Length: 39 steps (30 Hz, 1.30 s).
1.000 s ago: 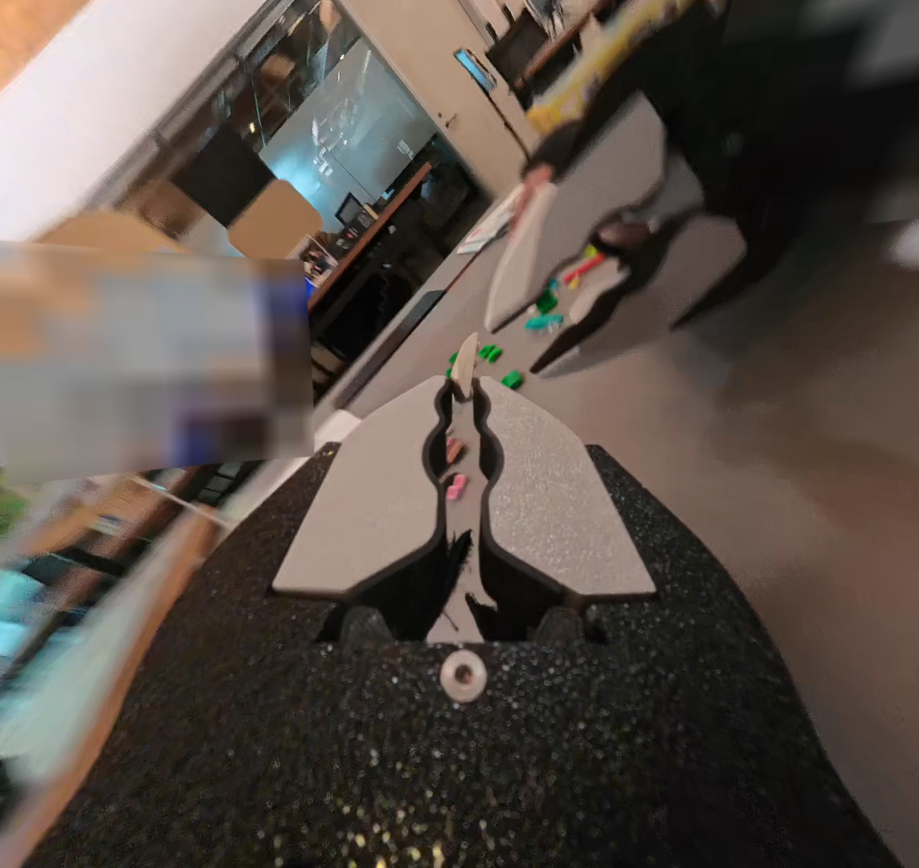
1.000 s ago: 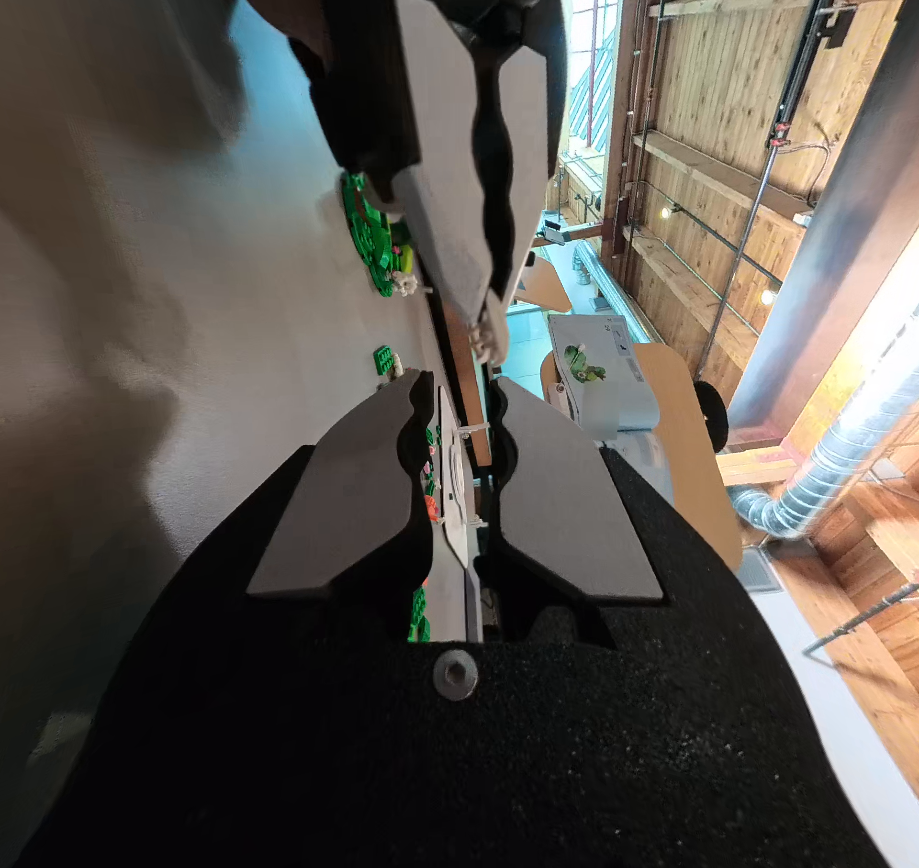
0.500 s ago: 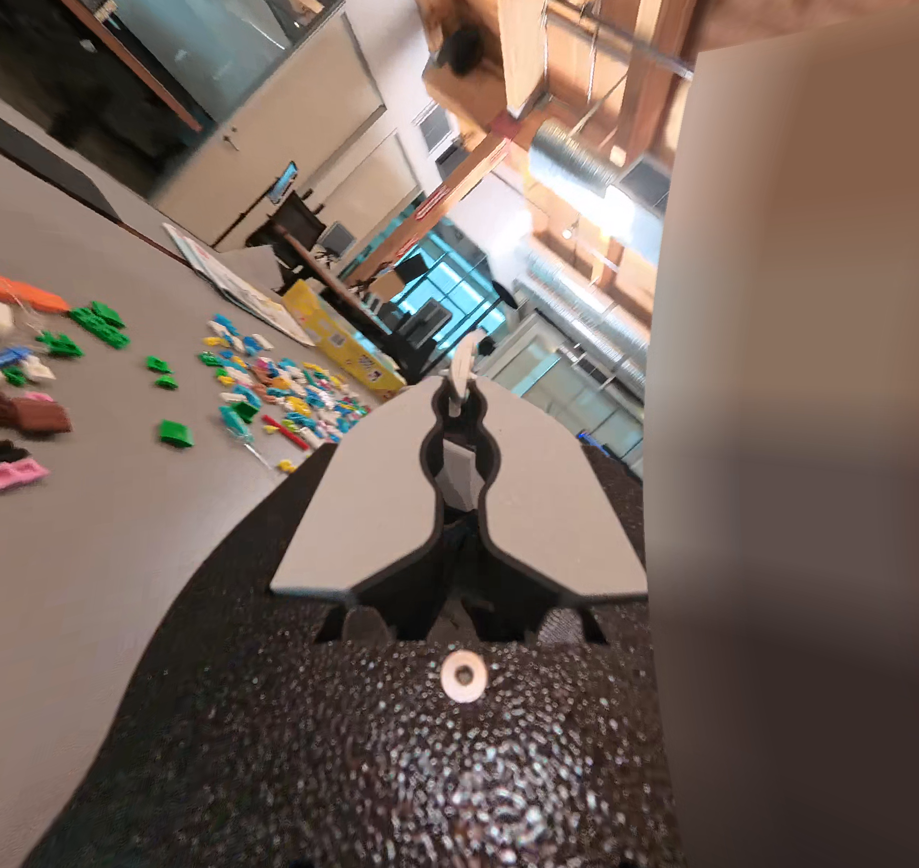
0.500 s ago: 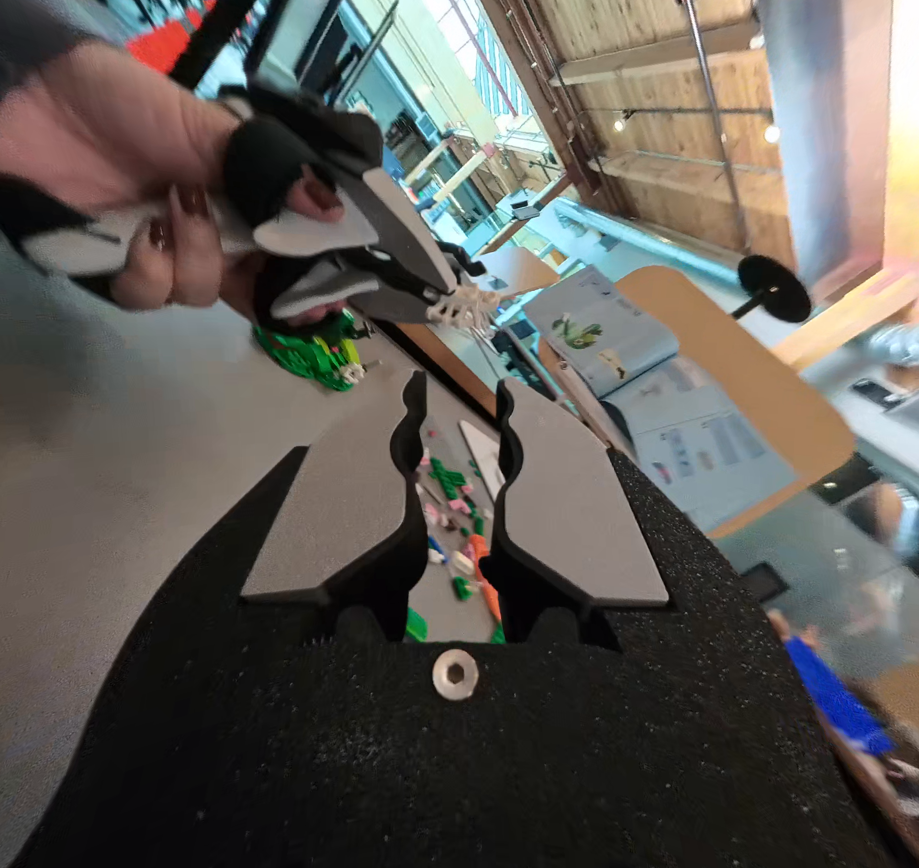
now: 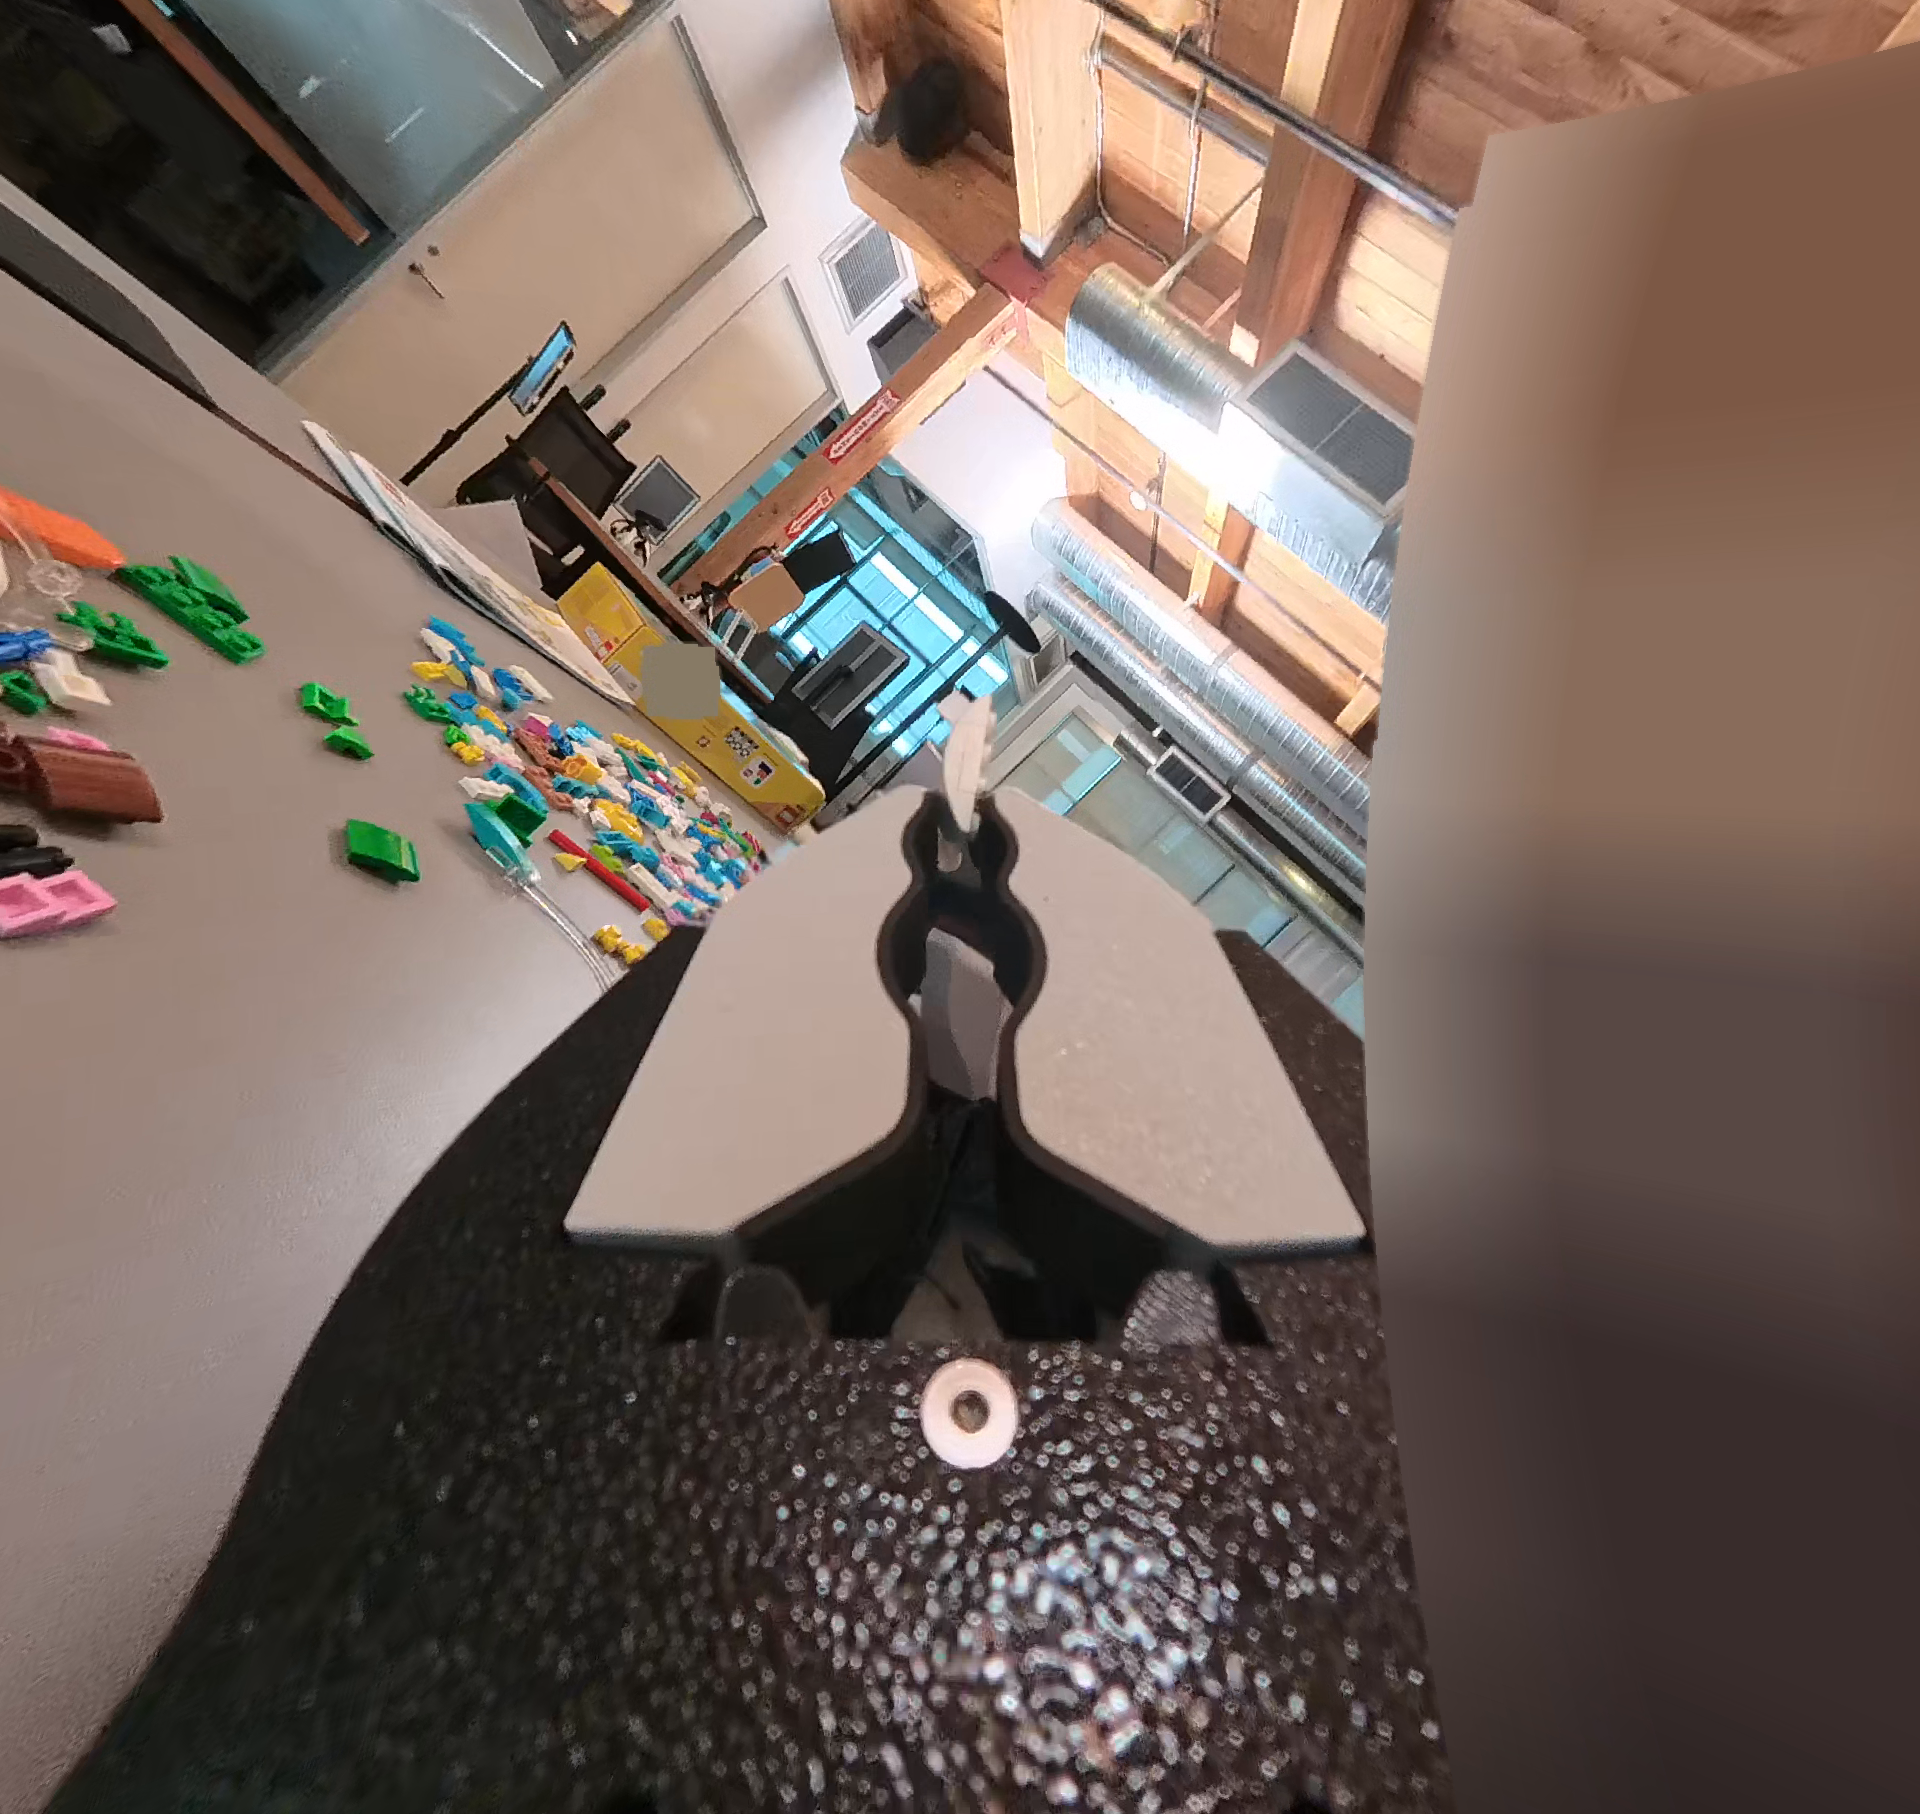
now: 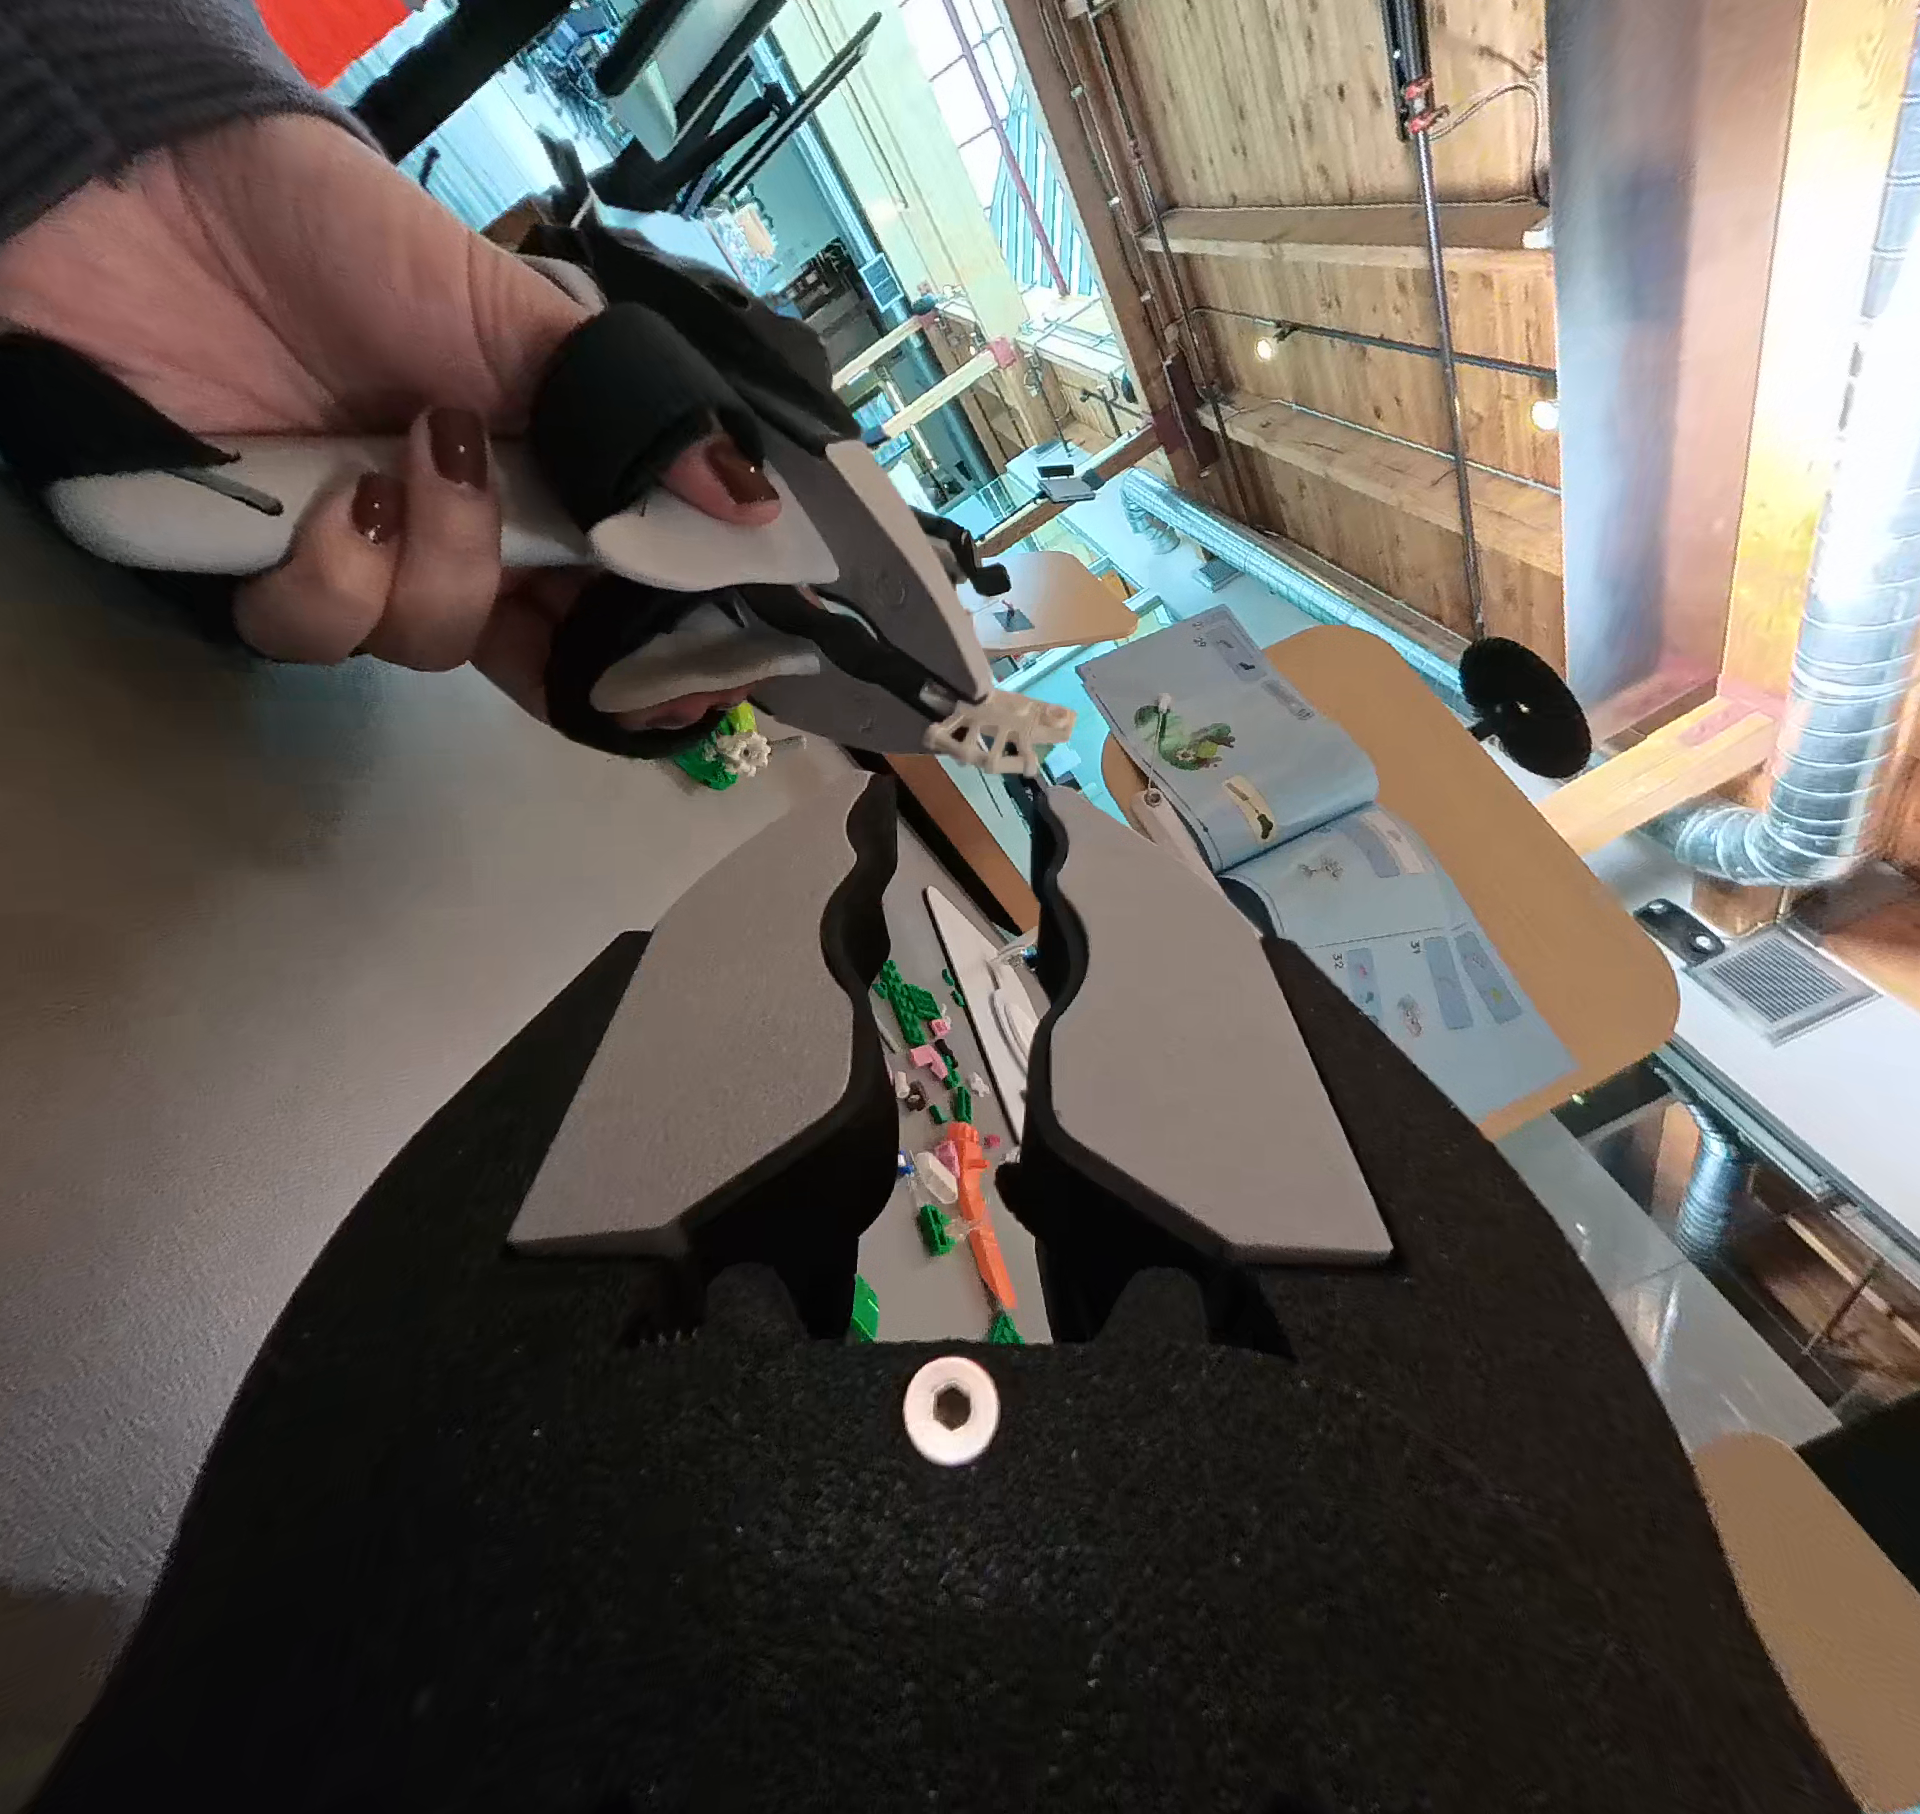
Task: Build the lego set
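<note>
My left gripper (image 5: pixel 961 808) is shut on a small white lattice piece (image 5: pixel 968 751) that sticks out past its tips, raised above the grey table (image 5: pixel 208 1037). In the right wrist view a hand holds that left gripper (image 6: pixel 940 710) at upper left, with the white lattice piece (image 6: pixel 1003 730) at its tip. My right gripper (image 6: pixel 961 808) is open and empty, its tips just below that piece and apart from it. A green build (image 6: pixel 717 746) with a white flower sits on the table behind the left gripper, partly hidden.
Loose bricks lie in a pile (image 5: pixel 603 788) on the table, with green (image 5: pixel 379 845), brown (image 5: pixel 88 777) and pink (image 5: pixel 52 902) pieces nearer. A yellow box (image 5: pixel 707 725) stands at the table's far edge. An open instruction booklet (image 6: pixel 1299 829) leans on a wooden board.
Both grippers swung up from pointing along the table. The left still grips the white piece. In the last half second the right gripper came closer under the left gripper's tip.
</note>
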Available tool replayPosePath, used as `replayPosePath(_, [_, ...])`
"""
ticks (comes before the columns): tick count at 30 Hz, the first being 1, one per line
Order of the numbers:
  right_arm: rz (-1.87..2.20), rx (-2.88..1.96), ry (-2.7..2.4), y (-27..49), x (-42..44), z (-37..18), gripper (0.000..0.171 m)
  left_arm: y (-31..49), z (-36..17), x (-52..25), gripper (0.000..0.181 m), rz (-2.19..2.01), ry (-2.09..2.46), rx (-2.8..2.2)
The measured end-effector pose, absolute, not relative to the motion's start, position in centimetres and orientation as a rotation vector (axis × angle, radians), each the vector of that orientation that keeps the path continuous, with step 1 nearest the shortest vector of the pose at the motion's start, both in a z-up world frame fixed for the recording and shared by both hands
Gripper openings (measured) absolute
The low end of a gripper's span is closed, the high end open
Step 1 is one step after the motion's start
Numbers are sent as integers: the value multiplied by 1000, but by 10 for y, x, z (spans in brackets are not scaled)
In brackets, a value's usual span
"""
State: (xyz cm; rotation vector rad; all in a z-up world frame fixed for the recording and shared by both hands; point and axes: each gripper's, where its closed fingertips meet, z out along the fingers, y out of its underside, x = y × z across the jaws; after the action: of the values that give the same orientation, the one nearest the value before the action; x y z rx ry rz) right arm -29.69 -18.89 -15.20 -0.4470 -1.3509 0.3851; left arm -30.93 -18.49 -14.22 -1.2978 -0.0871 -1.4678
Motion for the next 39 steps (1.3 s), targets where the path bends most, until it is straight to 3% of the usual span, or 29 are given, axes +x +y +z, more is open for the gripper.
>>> replayPosePath(39, [333,-480,-1410,-183,-300,-166,15,-176,-150,-331,7,-1479,-284,-1237])
